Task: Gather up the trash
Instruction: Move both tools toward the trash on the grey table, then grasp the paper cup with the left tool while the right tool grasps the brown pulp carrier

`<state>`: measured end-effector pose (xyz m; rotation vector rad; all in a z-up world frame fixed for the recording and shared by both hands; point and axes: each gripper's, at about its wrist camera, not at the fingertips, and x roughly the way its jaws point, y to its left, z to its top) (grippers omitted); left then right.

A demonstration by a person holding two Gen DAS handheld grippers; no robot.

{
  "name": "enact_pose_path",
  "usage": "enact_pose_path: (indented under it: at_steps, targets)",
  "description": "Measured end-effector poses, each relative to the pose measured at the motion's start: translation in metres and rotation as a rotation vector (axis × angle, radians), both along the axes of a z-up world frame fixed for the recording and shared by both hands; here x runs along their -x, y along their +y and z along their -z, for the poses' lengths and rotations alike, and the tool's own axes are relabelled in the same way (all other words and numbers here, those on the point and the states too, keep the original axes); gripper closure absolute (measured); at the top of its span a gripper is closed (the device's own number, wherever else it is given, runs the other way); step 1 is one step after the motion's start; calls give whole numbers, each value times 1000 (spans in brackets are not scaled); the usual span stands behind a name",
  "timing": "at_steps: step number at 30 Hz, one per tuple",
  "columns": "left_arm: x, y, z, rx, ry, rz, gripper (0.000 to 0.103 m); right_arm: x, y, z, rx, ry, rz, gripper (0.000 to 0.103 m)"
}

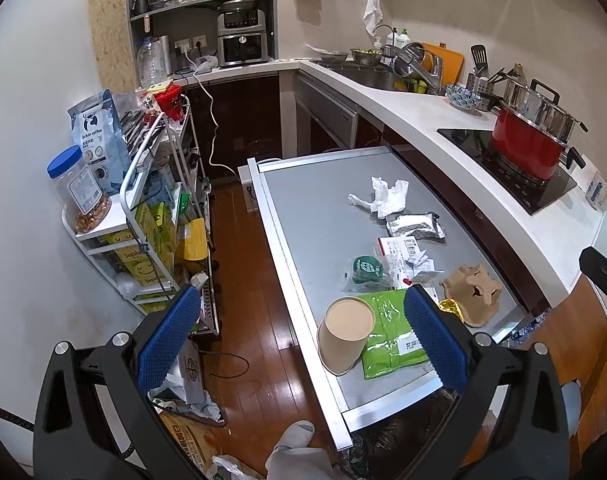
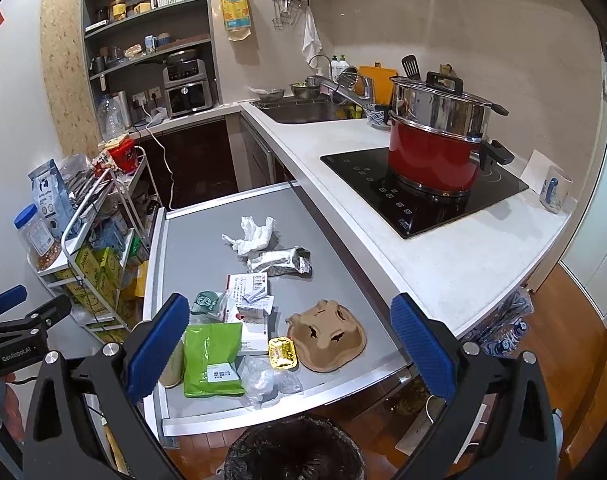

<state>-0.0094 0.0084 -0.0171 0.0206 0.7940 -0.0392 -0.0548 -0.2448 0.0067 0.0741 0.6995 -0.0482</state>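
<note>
Place: a home kitchen — small, lived-in
Cooking: a red pot [image 2: 433, 160] is sitting on an induction hob [image 2: 423, 196]
Washing: a sink [image 2: 303, 112] is lying in the tabletop corner
Storage: shelves [image 2: 151, 12] are holding jars — an air fryer [image 2: 187, 88] below

Both wrist views look down, sharing the grey table [image 1: 303, 208].

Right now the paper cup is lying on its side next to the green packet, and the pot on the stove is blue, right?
Almost. The paper cup does lie on its side beside the green packet on the grey table, but the pot on the stove is red, not blue, with a steel steamer stacked on top. The right wrist view shows it most clearly.
</note>
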Motion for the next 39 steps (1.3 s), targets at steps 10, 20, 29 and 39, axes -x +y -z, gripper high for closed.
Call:
enact_pose_path:
  at_steps: [10, 20, 29, 39]
  targets:
    - [-2, -2, 7, 0, 14, 14, 2, -3, -6, 5, 10, 15, 16, 4]
    - [-8, -9, 55, 43, 133, 92, 2, -19, -12, 44, 10, 96, -30, 8]
    - [-24, -22, 87, 30, 204, 134, 12, -67, -14, 100, 32, 239, -52, 13]
    - [-50, -20, 104, 70, 252, 154, 12, -135, -13, 153, 134, 393, -131, 19]
